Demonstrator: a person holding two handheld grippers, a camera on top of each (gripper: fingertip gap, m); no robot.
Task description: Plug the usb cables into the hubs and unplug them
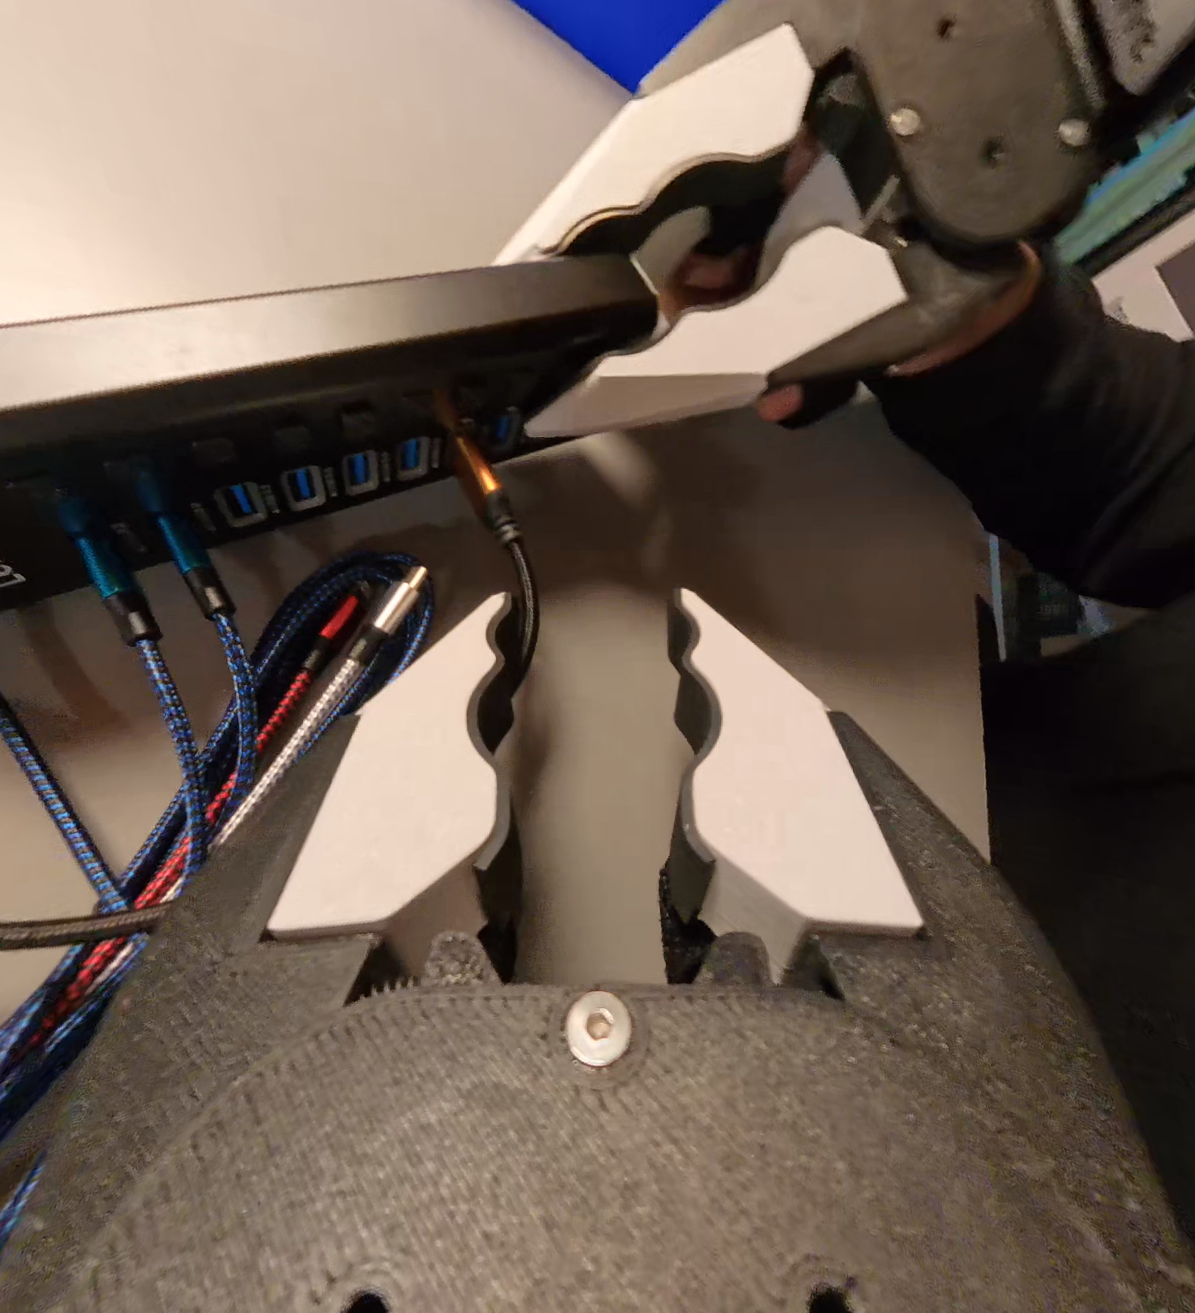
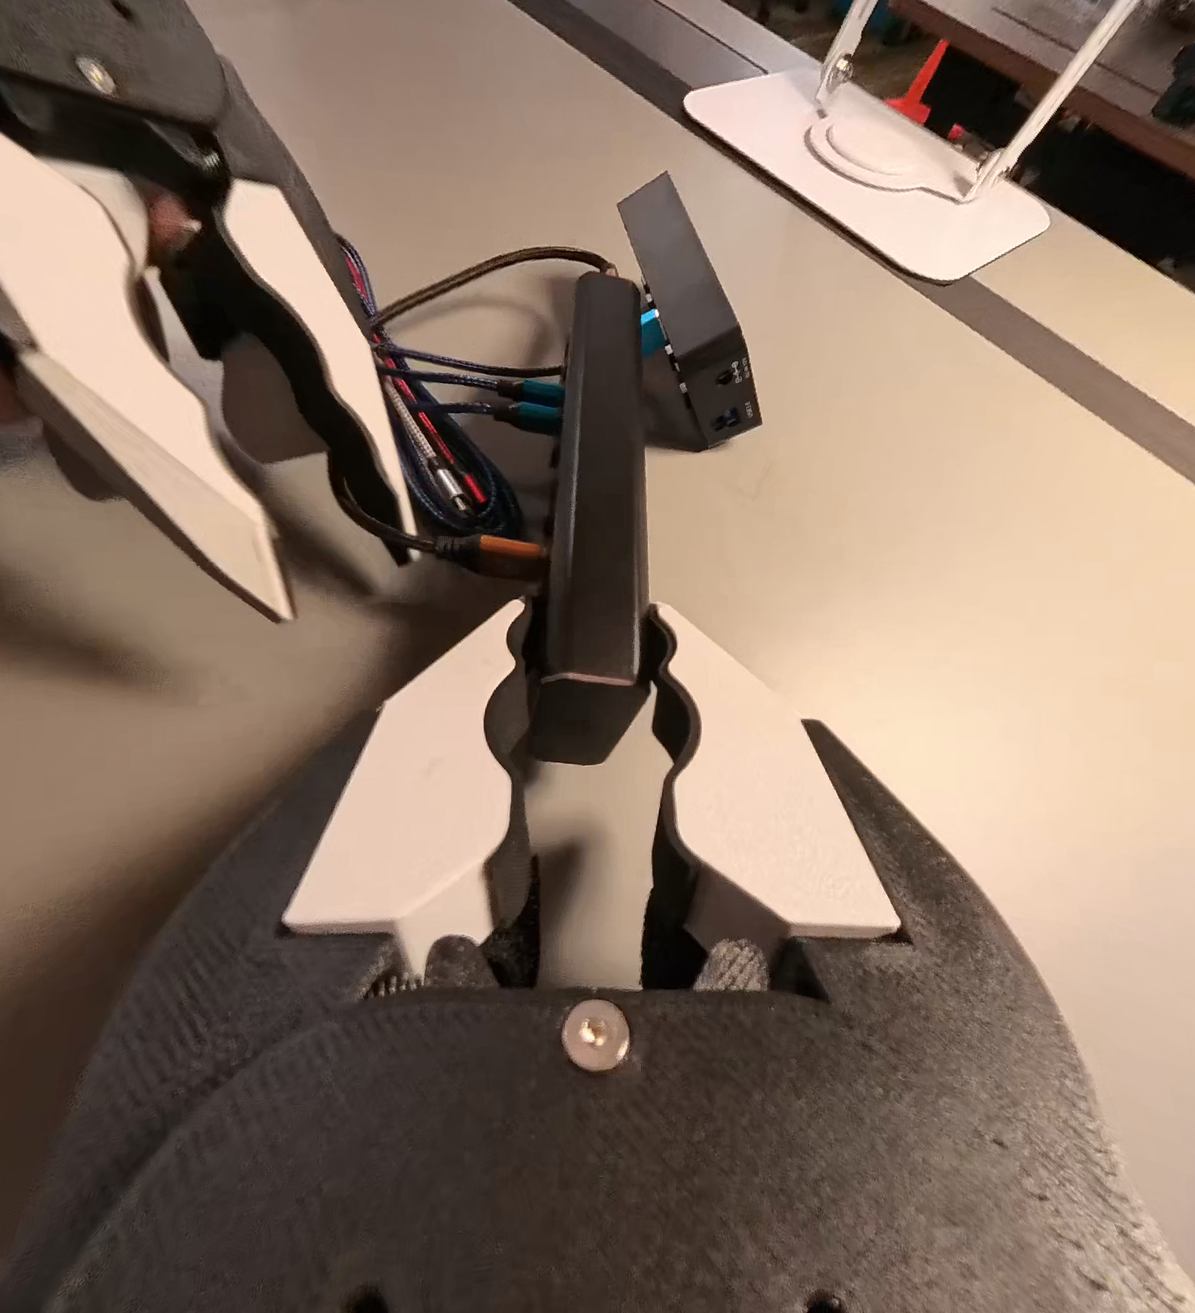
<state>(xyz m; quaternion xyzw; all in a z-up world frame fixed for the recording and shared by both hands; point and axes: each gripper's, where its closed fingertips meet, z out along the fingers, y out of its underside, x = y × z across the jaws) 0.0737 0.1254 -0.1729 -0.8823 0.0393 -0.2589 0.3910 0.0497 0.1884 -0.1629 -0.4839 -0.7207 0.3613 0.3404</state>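
Note:
My right gripper is shut on the near end of a long black USB hub and holds it tilted above the table. In the left wrist view the hub crosses the upper frame, with the right gripper clamping its right end. Two blue-plugged cables and an orange-plugged black cable sit in its ports. My left gripper is open just below the orange plug, and the black cable runs along its left finger. Loose red and silver plugs lie beside it.
A second black box-shaped hub stands behind the long one, with a blue plug at its side. A white monitor stand base sits at the back right. A bundle of braided cables trails left. A gloved hand holds the right gripper.

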